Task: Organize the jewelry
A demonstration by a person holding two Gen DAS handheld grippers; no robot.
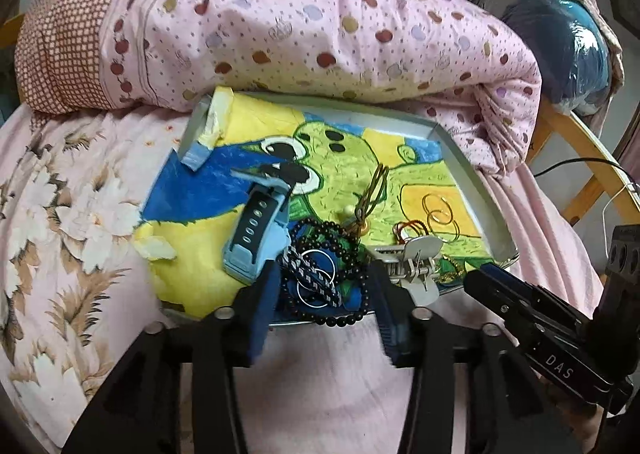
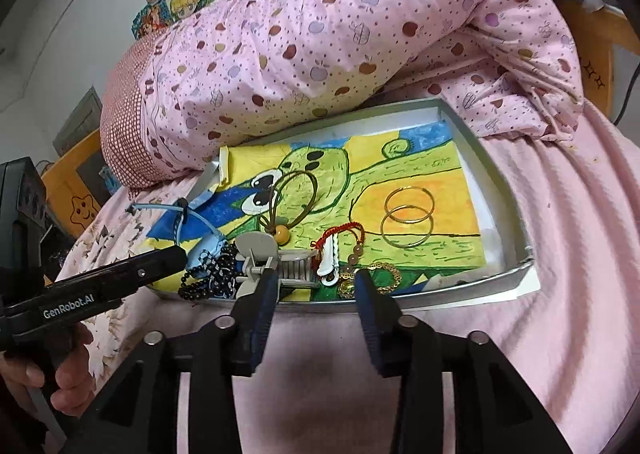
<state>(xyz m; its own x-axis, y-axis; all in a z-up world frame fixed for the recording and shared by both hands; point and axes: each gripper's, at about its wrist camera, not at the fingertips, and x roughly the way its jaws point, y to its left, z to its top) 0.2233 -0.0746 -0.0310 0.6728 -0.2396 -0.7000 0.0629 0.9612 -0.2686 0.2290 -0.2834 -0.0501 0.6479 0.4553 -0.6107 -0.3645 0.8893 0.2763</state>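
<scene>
A shallow grey tray (image 1: 472, 162) lined with a frog drawing lies on the bed. My left gripper (image 1: 324, 282) is open at its near edge, its fingers either side of a black bead bracelet (image 1: 332, 238) and a braided cord with metal rings (image 1: 312, 274). A light blue watch (image 1: 256, 230) lies just left. My right gripper (image 2: 316, 284) is open over a grey hair claw (image 2: 260, 254), a white clip (image 2: 330, 262) and a gold chain bracelet (image 2: 384, 274). Two gold hoops (image 2: 408, 214), a red cord bracelet (image 2: 344, 232) and an olive hair tie with a yellow bead (image 2: 282, 234) lie farther in.
A rolled pink dotted duvet (image 1: 320, 26) presses against the tray's far side, with a checked pillow (image 1: 60, 46) to the left. The tray's left wall is torn (image 1: 200, 142). A wooden chair frame (image 1: 580, 158) and a cable stand at the right. A hand (image 2: 60, 378) holds the left gripper.
</scene>
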